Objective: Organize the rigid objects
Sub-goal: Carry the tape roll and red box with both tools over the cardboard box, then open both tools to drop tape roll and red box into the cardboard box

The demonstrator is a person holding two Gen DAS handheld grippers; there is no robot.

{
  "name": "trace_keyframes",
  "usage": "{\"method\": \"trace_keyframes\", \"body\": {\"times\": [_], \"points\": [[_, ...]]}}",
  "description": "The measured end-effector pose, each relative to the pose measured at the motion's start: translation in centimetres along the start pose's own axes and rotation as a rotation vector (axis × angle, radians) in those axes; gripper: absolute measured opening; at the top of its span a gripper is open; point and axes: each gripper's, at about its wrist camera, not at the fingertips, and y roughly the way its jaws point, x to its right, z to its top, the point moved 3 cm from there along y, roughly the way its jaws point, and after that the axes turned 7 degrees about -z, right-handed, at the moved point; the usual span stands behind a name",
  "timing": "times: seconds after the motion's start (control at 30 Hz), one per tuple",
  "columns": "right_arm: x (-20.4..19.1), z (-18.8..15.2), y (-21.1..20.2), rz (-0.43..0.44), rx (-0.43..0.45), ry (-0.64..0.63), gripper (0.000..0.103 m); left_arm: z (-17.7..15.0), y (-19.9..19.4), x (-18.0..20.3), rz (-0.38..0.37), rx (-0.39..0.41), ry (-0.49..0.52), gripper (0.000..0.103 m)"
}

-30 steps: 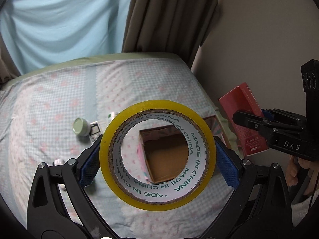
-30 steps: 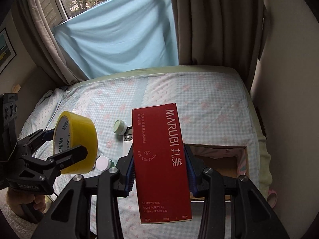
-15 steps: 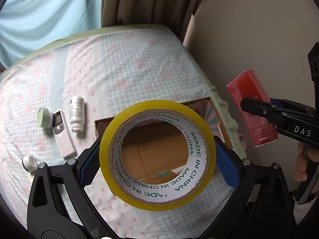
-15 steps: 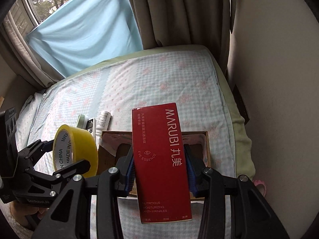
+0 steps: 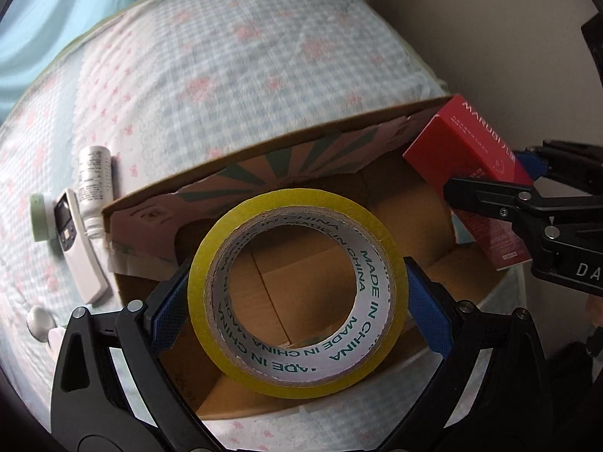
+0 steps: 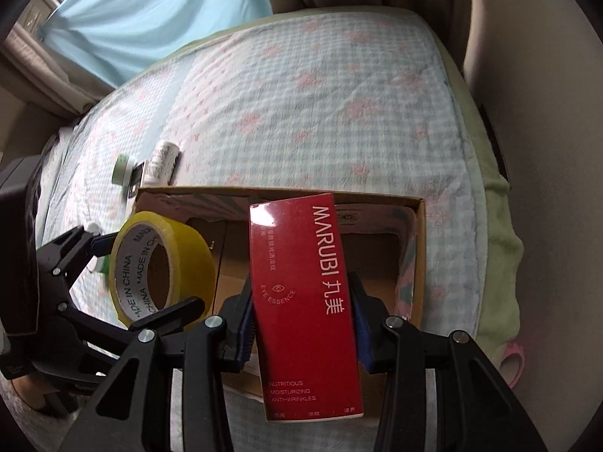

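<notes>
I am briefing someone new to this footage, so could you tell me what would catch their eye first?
A yellow tape roll fills the left wrist view, clamped in the left gripper above the open cardboard box on the bed. Beside it, the right gripper clamps a red MARUBI carton over the same box.
</notes>
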Motion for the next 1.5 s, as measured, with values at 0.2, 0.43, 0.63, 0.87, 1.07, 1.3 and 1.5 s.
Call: {"method": "trace_keyframes", "body": {"times": [0.2, 0.43, 0.63, 0.87, 1.07, 1.3, 1.5], "points": [[-0.9, -0.2, 4.5, 0.002, -0.07, -0.09, 0.04, -1.2, 4.6, -1.5, 0.058, -0.079, 0.039, 0.099], [-1.9, -1.2, 6.7, 0.009, -0.092, -0.196, 0.04, -1.5, 5.6, -2.4, 0.046, -0.102, 0.104, 0.099], [-1.5, -1.3, 6.6, 0.015, -0.068, -0.194, 0.042, -1.1, 5.2, -2.1, 0.054, -0.124, 0.145, 0.099], [-3.0, -2.1, 4.6, 0.074, -0.077, -0.279, 0.102, -2.1, 2.1, -2.0, 0.078, -0.073, 0.165, 0.103], [-2.7, -3.2, 2.5, 0.081, -0.052, -0.245, 0.102, -3.0, 0.1, -2.1, 0.068, -0.043, 0.143, 0.103], [-1.8, -3.0, 0.6, 0.072, -0.036, -0.216, 0.102, -4.3, -2.9, -1.2, 0.066, -0.011, 0.143, 0.103], [-3.6, -2.1, -1.2, -0.041, -0.035, -0.267, 0.102, -4.3, -4.9, -0.9, 0.079, 0.033, 0.116, 0.103]]}}
